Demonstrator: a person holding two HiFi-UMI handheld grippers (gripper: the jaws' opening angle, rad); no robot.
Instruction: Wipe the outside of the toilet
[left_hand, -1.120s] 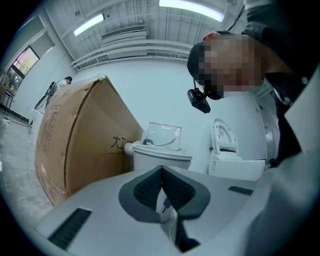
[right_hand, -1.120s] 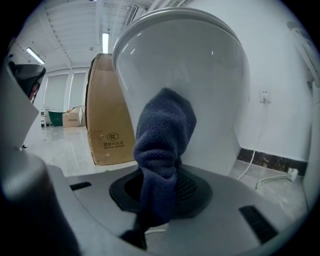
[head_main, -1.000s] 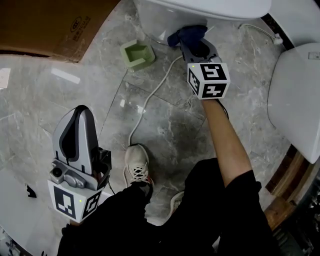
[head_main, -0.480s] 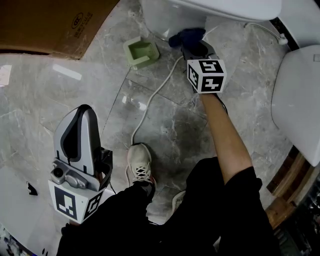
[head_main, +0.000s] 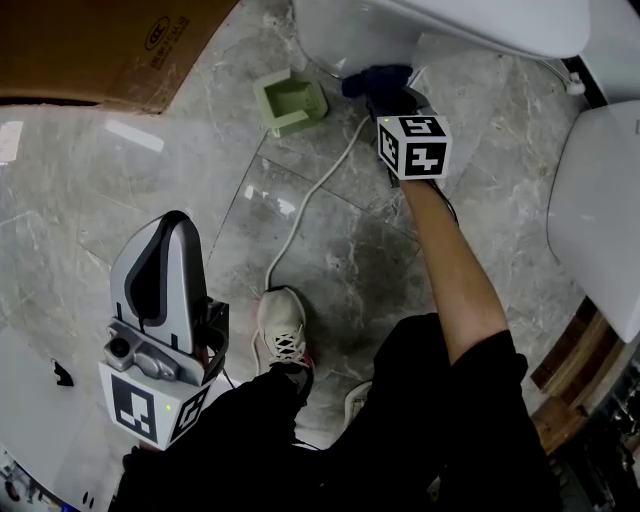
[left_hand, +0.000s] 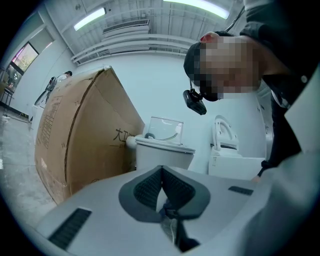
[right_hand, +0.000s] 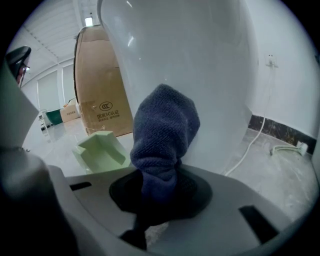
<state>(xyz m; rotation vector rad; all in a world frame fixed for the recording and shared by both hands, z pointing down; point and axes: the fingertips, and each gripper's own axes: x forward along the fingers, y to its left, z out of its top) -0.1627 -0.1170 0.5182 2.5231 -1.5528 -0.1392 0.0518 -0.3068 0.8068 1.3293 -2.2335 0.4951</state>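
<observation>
Head view: the right tongs (head_main: 385, 92) hold a blue cloth (head_main: 377, 78) at the base of the white toilet (head_main: 340, 35), seemingly against the porcelain. The left tongs (head_main: 163, 235) hang over the marble floor (head_main: 330, 230). Left gripper view: those tongs are clenched together, nothing between them. Right gripper view: the tongs grasp the cloth, which touches the toilet's curved side, near a green tray (right_hand: 100, 150).

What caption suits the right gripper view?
Right tool presses a blue cloth against the side of the white toilet.
</observation>
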